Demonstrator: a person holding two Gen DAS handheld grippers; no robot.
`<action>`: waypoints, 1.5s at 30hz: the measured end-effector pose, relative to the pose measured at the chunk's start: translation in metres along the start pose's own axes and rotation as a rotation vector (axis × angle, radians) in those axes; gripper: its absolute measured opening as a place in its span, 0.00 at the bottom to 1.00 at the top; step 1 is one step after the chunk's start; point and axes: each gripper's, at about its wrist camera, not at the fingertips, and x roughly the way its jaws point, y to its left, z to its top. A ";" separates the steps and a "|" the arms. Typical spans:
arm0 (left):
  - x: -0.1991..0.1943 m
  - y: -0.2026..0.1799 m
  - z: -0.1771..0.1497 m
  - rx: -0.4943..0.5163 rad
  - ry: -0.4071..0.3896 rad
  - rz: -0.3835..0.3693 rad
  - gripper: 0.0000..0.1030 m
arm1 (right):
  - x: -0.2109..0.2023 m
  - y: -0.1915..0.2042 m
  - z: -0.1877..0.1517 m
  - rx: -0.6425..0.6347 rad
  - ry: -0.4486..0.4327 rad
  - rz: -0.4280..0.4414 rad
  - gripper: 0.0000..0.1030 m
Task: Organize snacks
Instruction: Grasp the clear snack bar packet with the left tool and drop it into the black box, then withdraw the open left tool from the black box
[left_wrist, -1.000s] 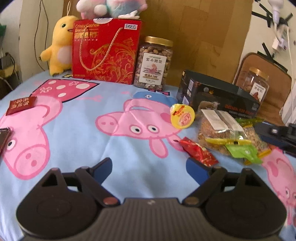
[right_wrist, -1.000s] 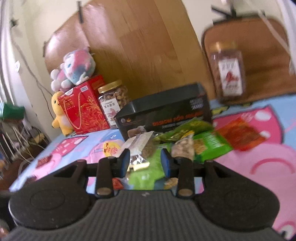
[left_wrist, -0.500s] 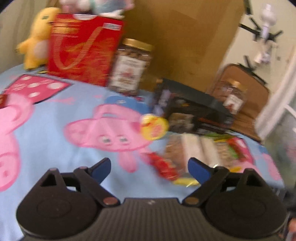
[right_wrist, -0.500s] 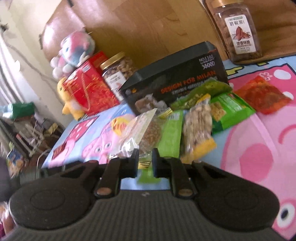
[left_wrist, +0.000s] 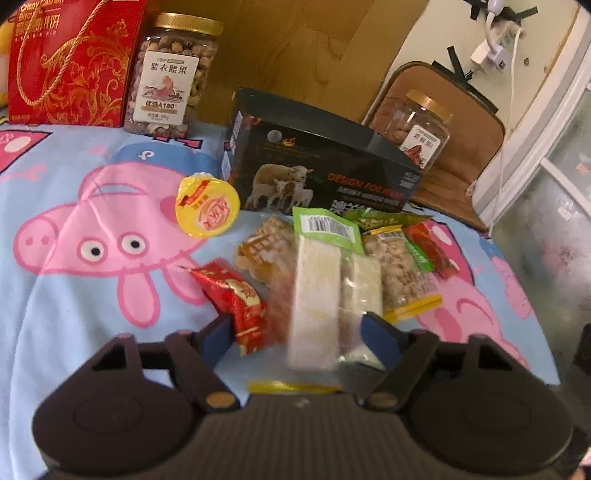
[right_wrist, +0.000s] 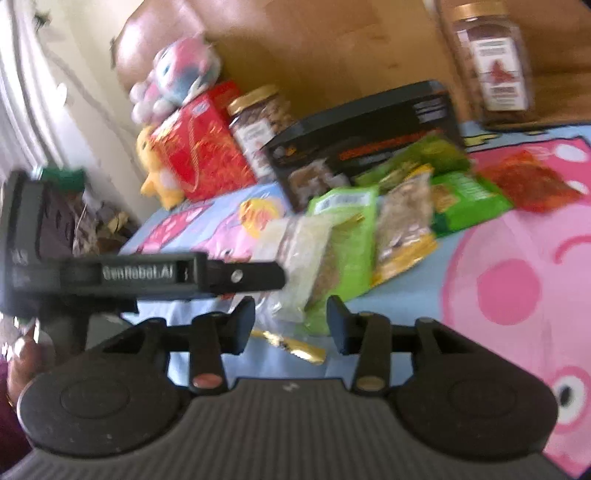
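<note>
A clear snack bag with a green header (left_wrist: 321, 295) lies between the fingers of my open left gripper (left_wrist: 295, 332); it also shows in the right wrist view (right_wrist: 317, 251). A small red packet (left_wrist: 232, 295) lies just inside the left finger. My right gripper (right_wrist: 291, 317) is open around the near end of the same bag. A nut packet (left_wrist: 399, 273), green packets (right_wrist: 465, 195), an orange-red packet (right_wrist: 528, 181) and a yellow jelly cup (left_wrist: 207, 210) lie on the pig-print cloth (left_wrist: 74, 295).
A black box (left_wrist: 325, 173) stands behind the snacks. A red gift box (left_wrist: 70, 62) and a nut jar (left_wrist: 170, 77) stand at the back left, another jar (left_wrist: 417, 125) at the back right. The left gripper's body (right_wrist: 110, 277) crosses the right wrist view.
The left gripper has swung right and come down over the snack pile. The right gripper, shut on the bag half a second ago, has opened.
</note>
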 end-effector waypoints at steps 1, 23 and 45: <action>-0.003 -0.001 -0.001 -0.005 -0.004 -0.010 0.71 | 0.000 0.005 0.000 -0.015 -0.011 0.000 0.28; -0.059 -0.018 0.032 -0.045 -0.171 -0.130 0.71 | -0.042 0.061 0.019 -0.334 -0.283 -0.069 0.13; 0.033 -0.015 0.135 -0.060 -0.281 -0.082 0.80 | 0.052 0.025 0.114 -0.437 -0.381 -0.313 0.15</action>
